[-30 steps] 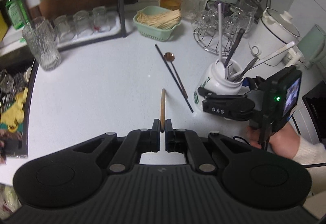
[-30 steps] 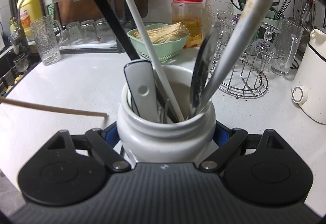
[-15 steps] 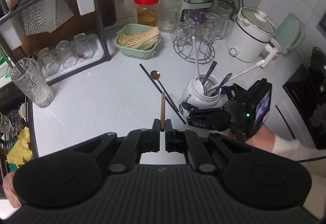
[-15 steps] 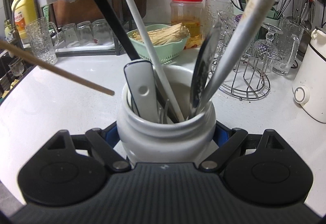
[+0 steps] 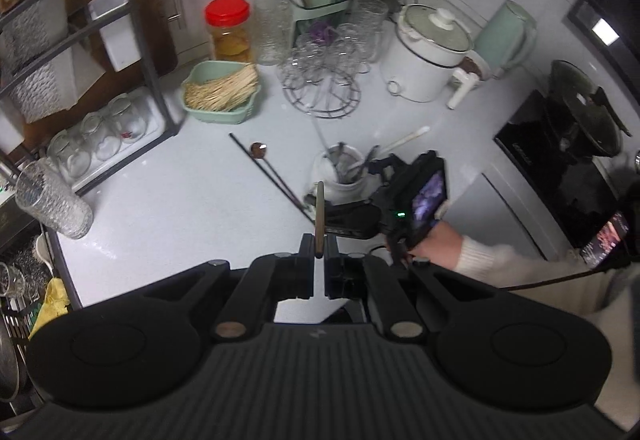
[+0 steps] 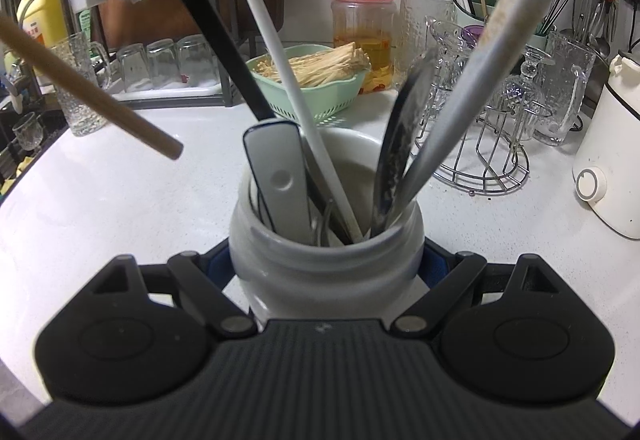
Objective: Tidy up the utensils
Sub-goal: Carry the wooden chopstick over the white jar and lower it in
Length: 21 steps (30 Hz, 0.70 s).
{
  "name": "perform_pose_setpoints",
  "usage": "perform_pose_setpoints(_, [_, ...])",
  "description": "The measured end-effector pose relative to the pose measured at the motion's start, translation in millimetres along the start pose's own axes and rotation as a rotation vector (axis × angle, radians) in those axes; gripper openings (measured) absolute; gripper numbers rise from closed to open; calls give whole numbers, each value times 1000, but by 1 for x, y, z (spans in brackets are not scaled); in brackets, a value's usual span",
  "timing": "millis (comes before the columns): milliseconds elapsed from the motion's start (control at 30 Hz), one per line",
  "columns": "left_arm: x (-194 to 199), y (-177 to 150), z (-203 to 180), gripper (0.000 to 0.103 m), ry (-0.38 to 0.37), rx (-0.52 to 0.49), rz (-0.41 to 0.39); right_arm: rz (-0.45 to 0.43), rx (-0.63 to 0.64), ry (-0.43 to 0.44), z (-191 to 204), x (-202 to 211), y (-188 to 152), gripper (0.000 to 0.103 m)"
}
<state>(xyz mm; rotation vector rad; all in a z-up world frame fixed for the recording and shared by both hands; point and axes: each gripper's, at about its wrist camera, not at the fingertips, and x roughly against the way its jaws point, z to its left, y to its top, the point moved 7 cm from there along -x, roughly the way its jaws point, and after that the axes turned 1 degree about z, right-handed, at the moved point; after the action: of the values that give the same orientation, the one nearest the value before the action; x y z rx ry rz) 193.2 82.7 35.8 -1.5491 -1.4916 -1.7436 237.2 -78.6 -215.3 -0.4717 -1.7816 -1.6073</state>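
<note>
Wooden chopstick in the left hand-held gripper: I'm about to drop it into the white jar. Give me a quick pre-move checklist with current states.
1. Grip on the thin wooden chopstick: left hand-held gripper is shut on its end. Ok.
2. White ceramic jar steadied: right hand-held gripper clamps both its sides. Ok.
3. Chopstick tip over the jar mouth: in the right wrist view the tip sits left of the rim. Not ok.
4. Free space in the jar: a gap shows behind the grey flat handle. Ok.
5. Entry path: the leaning black handle and white rod cross above the mouth. Cannot tell.
</note>
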Motion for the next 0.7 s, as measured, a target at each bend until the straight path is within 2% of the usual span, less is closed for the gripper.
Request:
perform_pose_setpoints(167, [16, 19, -19, 5, -41, -27, -38, -3, -3, 0, 0, 0, 0, 91])
perform_pose_setpoints(333, [11, 37, -35, 5, -49, -65, -56, -3, -2, 0, 0, 0, 0, 91])
perform_pose_setpoints(700, [-43, 57, -39, 5, -14, -139, 26, -9, -6, 2, -1, 1, -1, 91])
